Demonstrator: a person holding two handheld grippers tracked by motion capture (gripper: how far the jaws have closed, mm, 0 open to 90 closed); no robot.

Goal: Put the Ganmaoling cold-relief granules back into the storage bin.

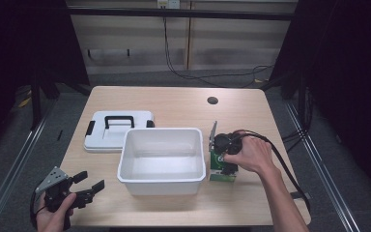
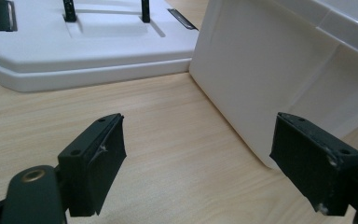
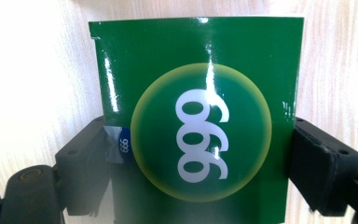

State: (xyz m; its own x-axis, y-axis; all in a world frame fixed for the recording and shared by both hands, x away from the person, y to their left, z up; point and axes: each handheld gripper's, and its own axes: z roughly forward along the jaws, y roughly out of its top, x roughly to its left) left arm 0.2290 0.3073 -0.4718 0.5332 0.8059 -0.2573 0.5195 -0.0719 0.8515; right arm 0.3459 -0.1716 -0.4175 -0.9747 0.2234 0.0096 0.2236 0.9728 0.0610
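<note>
Right gripper (image 3: 200, 172) jaws clamp green box (image 3: 200, 116) sides for lifting into white bin (image 1: 162, 159); left gripper (image 1: 84, 186) waits open.

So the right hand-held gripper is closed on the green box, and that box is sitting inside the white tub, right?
Not quite. The right hand-held gripper is closed on the green box, but the high view shows the box standing on the table beside the white tub, not inside it.

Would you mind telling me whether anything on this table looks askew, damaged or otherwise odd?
Nothing stands out. The white bin sits upright with its lid lying flat behind it, touching its corner. The green box stands beside the bin between the right gripper fingers, undamaged. The left gripper is open.
</note>
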